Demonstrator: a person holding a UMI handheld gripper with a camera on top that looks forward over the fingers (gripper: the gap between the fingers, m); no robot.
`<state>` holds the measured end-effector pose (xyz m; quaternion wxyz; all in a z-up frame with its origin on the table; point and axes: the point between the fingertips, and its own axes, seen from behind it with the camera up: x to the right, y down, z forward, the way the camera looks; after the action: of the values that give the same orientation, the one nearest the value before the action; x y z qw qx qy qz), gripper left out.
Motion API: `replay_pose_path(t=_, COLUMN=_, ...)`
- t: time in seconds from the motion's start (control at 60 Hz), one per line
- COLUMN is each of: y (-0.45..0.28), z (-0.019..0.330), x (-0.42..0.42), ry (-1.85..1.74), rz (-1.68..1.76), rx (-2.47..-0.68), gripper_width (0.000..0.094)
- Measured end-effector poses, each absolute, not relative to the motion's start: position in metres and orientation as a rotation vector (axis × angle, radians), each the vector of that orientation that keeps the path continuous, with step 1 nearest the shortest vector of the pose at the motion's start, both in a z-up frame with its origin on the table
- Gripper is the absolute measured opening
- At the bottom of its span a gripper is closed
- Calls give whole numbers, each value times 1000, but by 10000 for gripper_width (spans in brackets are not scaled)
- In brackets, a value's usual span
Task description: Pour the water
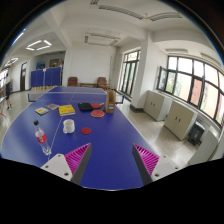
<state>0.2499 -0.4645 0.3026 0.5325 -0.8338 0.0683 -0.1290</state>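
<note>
The gripper [109,160] hangs level over the blue table [110,135], fingers spread apart on nothing. Beyond the left finger [76,158], a water bottle [40,133] stands upright beside what may be a glass [46,148].

I am looking along a long blue-topped table [100,140] that runs away from me into the room. Near its left edge stands a clear plastic bottle with a red cap [41,134], with a clear drinking glass [47,149] just beside it. Further in sits a small white cup [69,126], and next to that a flat red round lid [85,130]. Beyond lie a yellow rectangular pad [66,110], a dark flat case [86,106] and a red round dish [98,114].
</note>
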Motion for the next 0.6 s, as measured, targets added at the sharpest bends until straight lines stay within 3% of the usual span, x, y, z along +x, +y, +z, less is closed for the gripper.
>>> replay_pose_path(t=0.2, y=-484, z=261, x=235, ry=169, rz=-354, rx=-2036, gripper_width=852)
replay_pose_path(t=0.417, y=-516, z=137, x=152, ry=177, rz=-274, rx=-2205, gripper_width=850)
replay_pose_path(t=0.5, y=-483, z=102, x=94, ry=162, rz=-197, rx=-2236, gripper_width=848)
replay_pose_path(t=0.6, y=-452, z=85, x=30, ry=113, rz=-93, rx=-2215, gripper_width=857)
